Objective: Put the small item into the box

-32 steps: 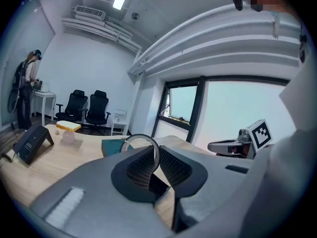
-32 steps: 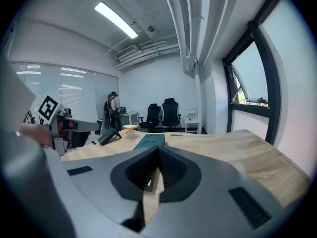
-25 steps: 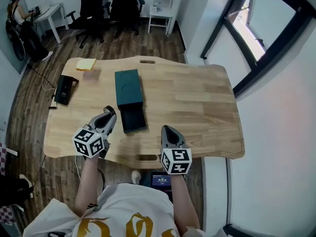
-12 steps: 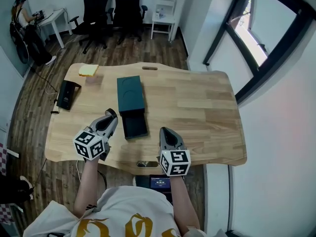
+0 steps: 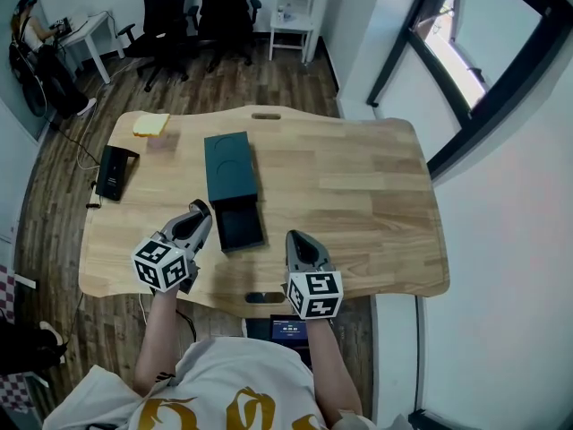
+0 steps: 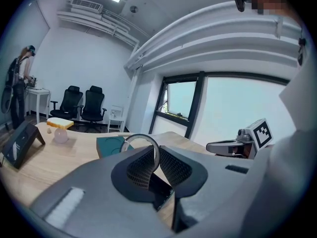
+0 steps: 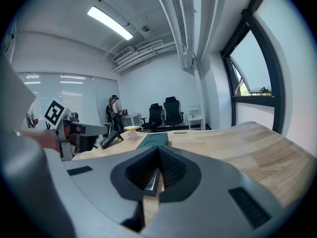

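The left hand-held gripper (image 6: pixel 156 151) has its jaws closed on a thin pale ring (image 6: pixel 140 136). The ring stands upright between the ribbed pads, its upper arc rising clear above the jaw tips. From the head view this hand-held gripper is angled forward and to the person's right. Its tips are just beside the left edge of the open drawer (image 5: pixel 240 225), and its marker cube is drawn back over the near edge of the counter (image 5: pixel 358 195). The left forearm (image 5: pixel 159 334) reaches up from the bottom of that view, tilted slightly outward.

The right hand-held gripper (image 7: pixel 158 150) has its jaws pressed together with nothing between them. It points forward, leaning a little left, over the near strip of the counter, to the right of the drawer and apart from it. The right forearm (image 5: pixel 324 361) runs nearly straight up from the body behind it.

The dark teal box (image 5: pixel 228 164) lies lengthwise along the middle left of the counter. Its drawer is pulled out toward the person, and no view shows anything inside it. Whether the ring is over the drawer or short of it cannot be told from these views.

Farther left on the counter sits a black stand (image 5: pixel 115 170), and a yellow block (image 5: pixel 150 124) rests near the far left corner.
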